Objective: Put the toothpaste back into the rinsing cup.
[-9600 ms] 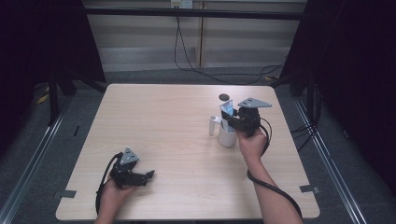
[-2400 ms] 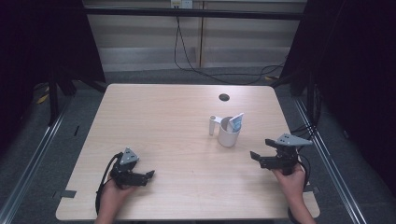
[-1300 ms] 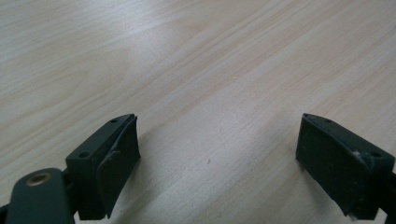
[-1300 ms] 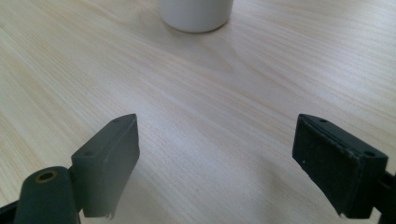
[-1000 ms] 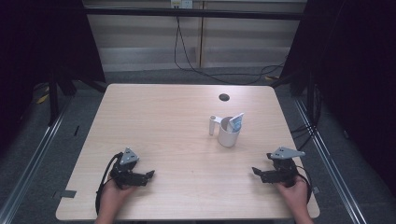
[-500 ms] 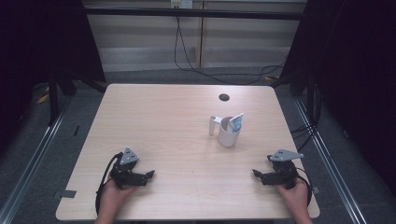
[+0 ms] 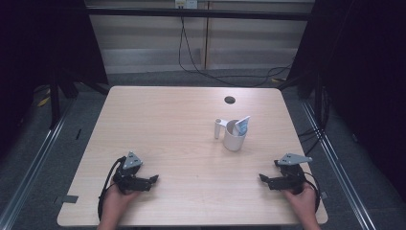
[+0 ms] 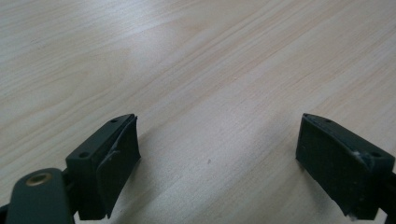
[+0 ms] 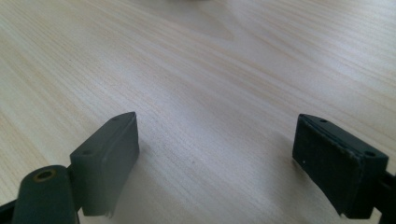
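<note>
A white cup (image 7: 234,135) stands right of the table's middle, with a blue-and-white tube (image 7: 242,126) leaning out of it. A small white cylinder (image 7: 218,128) stands upright just left of the cup. My left gripper (image 7: 151,180) rests on the wooden table (image 7: 172,120) near the front left, held in a hand, its jaws wide apart over bare wood (image 8: 215,154). My right gripper (image 7: 264,180) lies at the front right, also open, with only tabletop (image 9: 215,154) between its jaws. Both are well short of the cup.
A dark round hole (image 7: 230,100) sits in the tabletop near the far edge. Cables hang behind the table, and metal rails run along the floor on both sides. The table's front edge lies just behind both hands.
My right gripper left the cup, drew back toward the front right and settled low on the table. The tube now stands in the cup. My left gripper has stayed put.
</note>
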`<state>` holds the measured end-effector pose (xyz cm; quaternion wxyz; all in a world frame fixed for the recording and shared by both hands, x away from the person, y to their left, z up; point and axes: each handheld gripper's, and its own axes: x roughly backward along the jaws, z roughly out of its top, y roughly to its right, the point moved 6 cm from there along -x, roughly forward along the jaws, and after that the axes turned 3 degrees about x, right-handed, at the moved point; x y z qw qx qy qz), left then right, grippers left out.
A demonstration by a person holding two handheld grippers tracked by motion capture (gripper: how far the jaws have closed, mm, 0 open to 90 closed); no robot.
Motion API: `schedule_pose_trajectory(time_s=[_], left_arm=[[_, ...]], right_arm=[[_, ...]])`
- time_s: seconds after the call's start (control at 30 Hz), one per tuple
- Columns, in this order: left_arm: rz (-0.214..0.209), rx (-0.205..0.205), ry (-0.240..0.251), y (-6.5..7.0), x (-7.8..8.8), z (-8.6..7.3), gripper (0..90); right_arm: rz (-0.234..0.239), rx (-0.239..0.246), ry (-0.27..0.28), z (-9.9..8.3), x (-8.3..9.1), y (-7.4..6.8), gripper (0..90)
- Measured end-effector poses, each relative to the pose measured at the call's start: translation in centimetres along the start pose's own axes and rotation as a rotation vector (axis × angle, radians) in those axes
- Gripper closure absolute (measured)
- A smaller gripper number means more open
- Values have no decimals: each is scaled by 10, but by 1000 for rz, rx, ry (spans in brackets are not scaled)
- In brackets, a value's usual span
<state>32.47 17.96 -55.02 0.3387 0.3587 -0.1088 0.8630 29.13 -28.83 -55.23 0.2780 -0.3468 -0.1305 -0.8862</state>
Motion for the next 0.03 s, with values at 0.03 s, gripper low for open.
schedule_pose_trajectory(time_s=[0.03], left_arm=[[0, 0, 0, 0, 0, 0, 130]], right_arm=[[1, -1, 0, 0, 0, 0, 141]])
